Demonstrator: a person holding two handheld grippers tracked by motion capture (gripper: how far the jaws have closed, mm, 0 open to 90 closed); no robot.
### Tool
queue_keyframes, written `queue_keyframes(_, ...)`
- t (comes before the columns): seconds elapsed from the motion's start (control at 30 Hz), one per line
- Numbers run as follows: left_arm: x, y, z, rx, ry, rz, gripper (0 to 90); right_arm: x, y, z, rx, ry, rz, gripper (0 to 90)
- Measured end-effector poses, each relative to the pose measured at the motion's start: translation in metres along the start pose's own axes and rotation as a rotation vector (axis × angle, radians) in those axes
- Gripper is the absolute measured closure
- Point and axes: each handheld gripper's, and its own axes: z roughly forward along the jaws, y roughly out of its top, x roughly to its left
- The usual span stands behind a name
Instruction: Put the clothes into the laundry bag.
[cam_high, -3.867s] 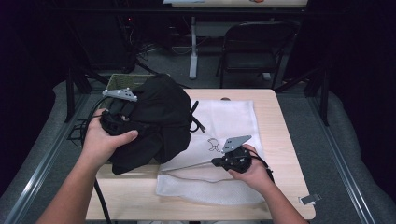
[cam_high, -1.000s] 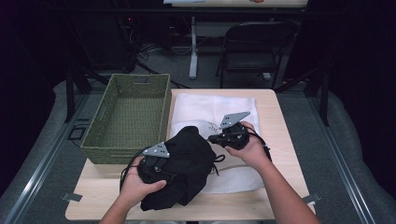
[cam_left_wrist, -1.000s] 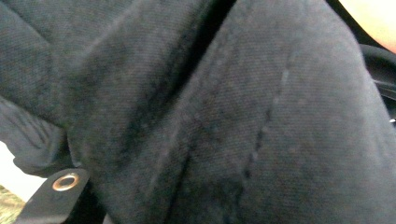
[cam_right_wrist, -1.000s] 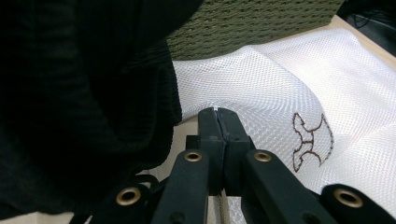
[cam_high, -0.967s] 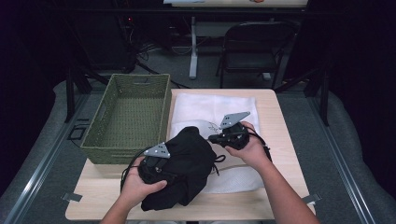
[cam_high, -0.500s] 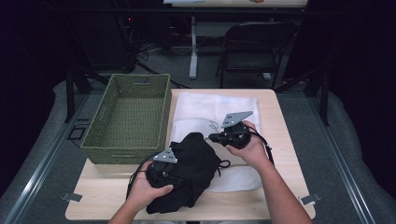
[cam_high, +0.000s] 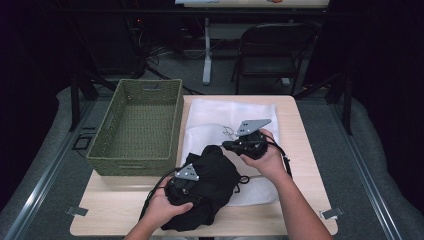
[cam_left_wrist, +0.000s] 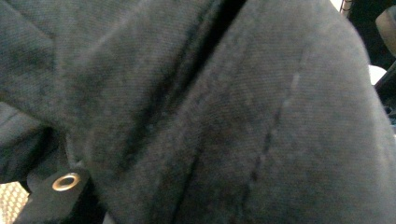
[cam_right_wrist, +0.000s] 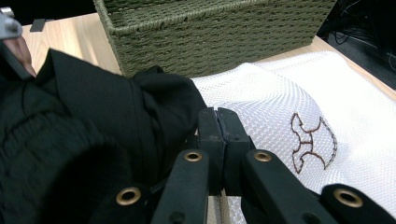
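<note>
A bundled black garment (cam_high: 216, 184) lies at the table's front, partly on a white mesh bag (cam_high: 225, 114) with a brown stitched emblem. My left gripper (cam_high: 192, 184) is sunk into the garment, and dark cloth (cam_left_wrist: 224, 116) covers its jaws. My right gripper (cam_high: 228, 145) sits just behind the garment. Its jaws (cam_right_wrist: 218, 122) are pressed together on the raised edge of the mesh bag (cam_right_wrist: 280, 95), with the garment (cam_right_wrist: 70, 140) against their left side.
An olive woven basket (cam_high: 145, 86) stands at the table's left, and its wall (cam_right_wrist: 210, 28) rises close behind the garment. A bare strip of wooden table (cam_high: 302, 150) runs to the right of the bag. A dark folding chair (cam_high: 272, 50) stands beyond the far edge.
The garment came from over the basket down to the front of the table. In the last second my left gripper pushed it a little right, toward the raised bag edge. My right gripper hardly moved.
</note>
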Motion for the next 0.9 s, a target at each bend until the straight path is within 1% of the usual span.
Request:
queue_keyframes(0.13,-0.002,0.001,0.004,0.009,0.006,0.008,66.2,0.001,0.0,0.002,-0.003,-0.005,-0.003,89.5)
queue_keyframes(0.2,-0.004,0.002,0.006,0.019,0.025,0.025,66.2,0.001,0.001,0.001,-0.007,-0.012,-0.003,89.6)
queue_keyframes(0.23,-0.005,0.002,0.008,0.019,0.019,0.034,66.2,0.001,0.001,0.001,-0.01,-0.016,-0.003,89.5)
queue_keyframes(0.27,-0.005,0.002,0.008,0.019,0.019,0.034,66.2,0.0,0.001,0.001,-0.014,-0.017,0.0,89.6)
queue_keyframes(0.3,-0.009,0.001,0.01,0.033,0.032,0.058,66.2,-0.001,0.001,0.002,-0.015,-0.018,0.001,89.6)
queue_keyframes(0.33,-0.009,0.001,0.01,0.033,0.032,0.058,66.2,-0.001,0.001,0.002,-0.015,-0.018,0.001,89.6)
queue_keyframes(0.37,-0.011,0.001,0.012,0.047,0.048,0.071,66.2,-0.001,0.0,0.003,-0.016,-0.022,0.005,89.5)
queue_keyframes(0.4,-0.01,0.0,0.015,0.045,0.032,0.069,66.2,0.0,0.0,0.003,-0.015,-0.024,0.002,89.6)
queue_keyframes(0.43,-0.01,0.001,0.016,0.051,0.043,0.065,66.2,0.001,0.001,0.004,-0.018,-0.024,0.002,89.6)
queue_keyframes(0.5,-0.009,0.001,0.017,0.051,0.042,0.063,66.2,0.001,0.002,0.004,-0.02,-0.026,-0.004,89.6)
queue_keyframes(0.53,-0.008,0.001,0.017,0.052,0.039,0.058,66.2,0.002,0.002,0.004,-0.023,-0.024,-0.003,89.6)
queue_keyframes(0.6,-0.006,0.001,0.02,0.05,0.02,0.055,66.2,0.002,0.004,0.003,-0.03,-0.021,-0.005,89.5)
queue_keyframes(0.67,-0.007,0.001,0.023,0.058,0.015,0.056,66.1,0.003,0.005,0.001,-0.036,-0.024,-0.004,89.6)
queue_keyframes(0.7,-0.006,0.001,0.025,0.07,0.024,0.054,66.1,0.003,0.006,0.0,-0.047,-0.023,-0.004,89.6)
queue_keyframes(0.73,-0.006,0.001,0.025,0.07,0.024,0.054,66.1,0.003,0.006,0.0,-0.047,-0.023,-0.004,89.6)
queue_keyframes(0.77,-0.005,0.002,0.027,0.072,0.017,0.05,66.1,0.004,0.007,-0.002,-0.054,-0.022,-0.006,89.6)
queue_keyframes(0.8,-0.004,0.001,0.029,0.068,0.002,0.047,66.1,0.005,0.008,-0.003,-0.06,-0.022,-0.005,89.6)
queue_keyframes(0.83,-0.003,0.002,0.031,0.079,0.0,0.041,66.1,0.005,0.009,-0.004,-0.061,-0.025,-0.011,89.6)
queue_keyframes(0.87,-0.003,0.002,0.031,0.079,0.0,0.041,66.1,0.005,0.009,-0.004,-0.061,-0.025,-0.011,89.6)
queue_keyframes(0.9,-0.003,0.002,0.031,0.089,0.007,0.044,66.1,0.007,0.011,-0.007,-0.074,-0.025,-0.016,89.6)
